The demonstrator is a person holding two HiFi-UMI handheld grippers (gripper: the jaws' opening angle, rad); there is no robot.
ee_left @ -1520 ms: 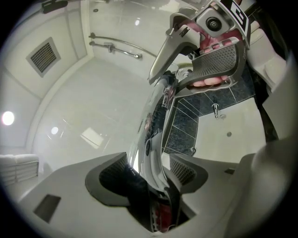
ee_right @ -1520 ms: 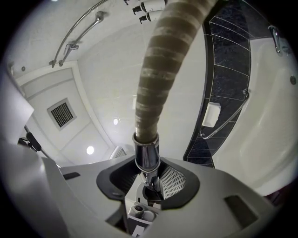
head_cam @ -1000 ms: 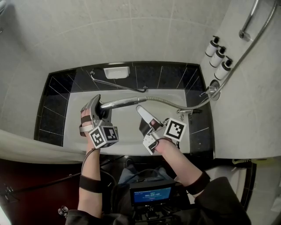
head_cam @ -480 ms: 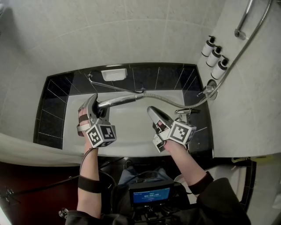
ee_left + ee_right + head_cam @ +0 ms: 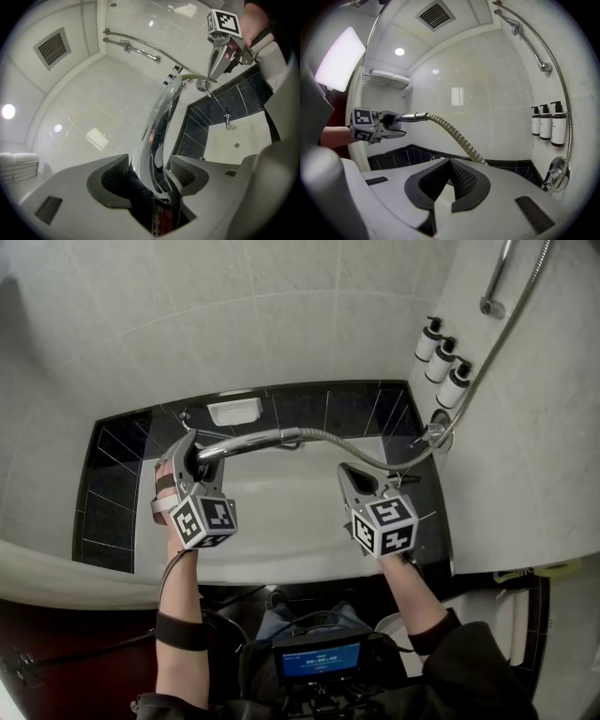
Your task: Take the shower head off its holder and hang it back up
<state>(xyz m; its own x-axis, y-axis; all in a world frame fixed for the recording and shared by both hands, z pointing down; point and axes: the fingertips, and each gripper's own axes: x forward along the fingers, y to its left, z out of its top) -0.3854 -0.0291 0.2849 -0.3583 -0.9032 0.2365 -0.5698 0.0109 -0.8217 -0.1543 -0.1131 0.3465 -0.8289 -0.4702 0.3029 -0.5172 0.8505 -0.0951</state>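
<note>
Gripping the chrome shower head [image 5: 246, 442] by its handle, the left gripper [image 5: 187, 454] holds it roughly level above the white bathtub [image 5: 281, 526], with a pad pressed on either side of the metal (the left gripper view shows the chrome body running up between the jaws). From the handle's end the ribbed metal hose [image 5: 356, 454] sags across to the wall fitting [image 5: 437, 434] at the tub's right end, then climbs the wall beside the slide rail [image 5: 497, 277]. The shower head is off that rail and well apart from it. The right gripper [image 5: 347, 472] hovers over the tub close beneath the hose. Its jaws have just been closing and now meet with nothing between them. Three white pump bottles [image 5: 441, 362] hang on the right wall above the fitting. A soap dish [image 5: 234, 412] sits on the dark tiled ledge behind the tub.
</note>
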